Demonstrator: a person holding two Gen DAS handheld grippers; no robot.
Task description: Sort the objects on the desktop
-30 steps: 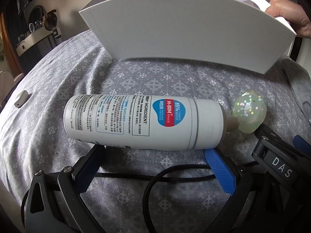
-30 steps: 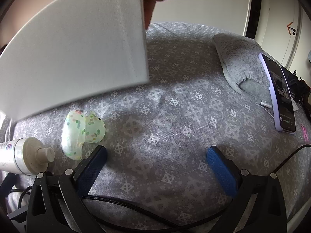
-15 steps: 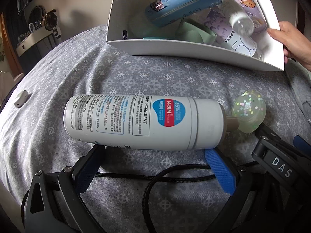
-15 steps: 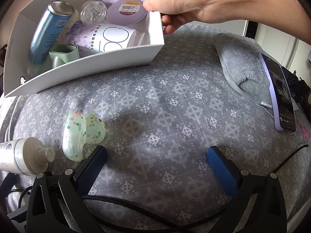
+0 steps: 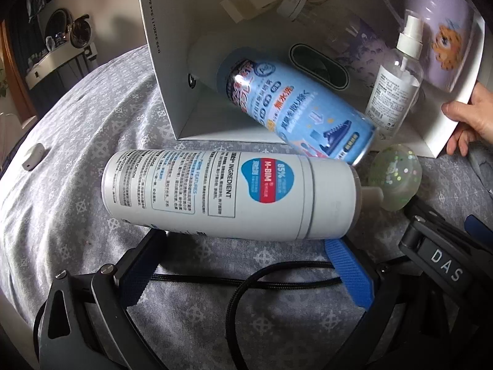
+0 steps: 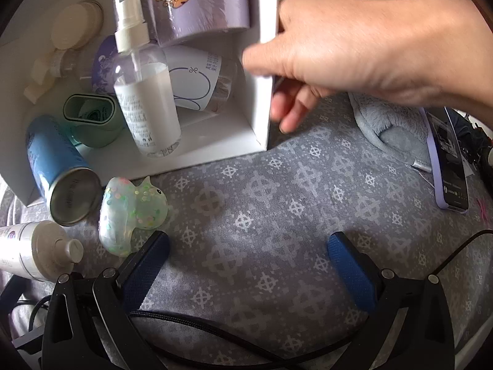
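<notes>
- Tipping onto its side under a bare hand, the white cardboard box spills a blue spray can over its rim.
- Lying across the left gripper, wide open, is a white aerosol can.
- Right gripper gapes empty beside a translucent glitter duck.

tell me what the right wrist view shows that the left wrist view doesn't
Only the right wrist view shows the phone, the grey plush slipper and the open right gripper.

Only the left wrist view shows the white can's label and the open left gripper.

Both show the tipped white box, blue can, spray bottle, glitter duck and a hand.
</notes>
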